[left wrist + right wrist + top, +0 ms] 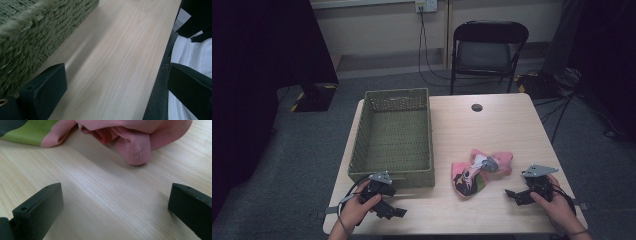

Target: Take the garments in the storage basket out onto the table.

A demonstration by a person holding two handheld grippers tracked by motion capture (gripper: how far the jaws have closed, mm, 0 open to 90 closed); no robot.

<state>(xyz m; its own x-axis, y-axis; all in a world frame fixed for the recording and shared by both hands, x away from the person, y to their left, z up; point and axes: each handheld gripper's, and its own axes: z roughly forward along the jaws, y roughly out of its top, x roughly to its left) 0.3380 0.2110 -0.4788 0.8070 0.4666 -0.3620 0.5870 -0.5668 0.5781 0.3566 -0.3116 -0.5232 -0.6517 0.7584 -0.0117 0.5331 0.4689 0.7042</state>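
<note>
While both tools wait near the front edge of the pale wooden bench (507,125), worth planning the pick of the crumpled pink cloth with green and dark printed patches (479,172), lying toward the front right corner, well apart from the woven olive-green rectangular basket (393,135) along the left edge. Right hand-held gripper (512,195): jaws spread wide, empty, low over the wood, just short of the cloth's pink hem (136,152). Left hand-held gripper (398,212): also wide and empty, just beside the basket's front wall (30,37). Best to slide the right jaws forward around a thick fold, not a single thin layer, close firmly, lift clear before carrying leftward, probably to the basket.
</note>
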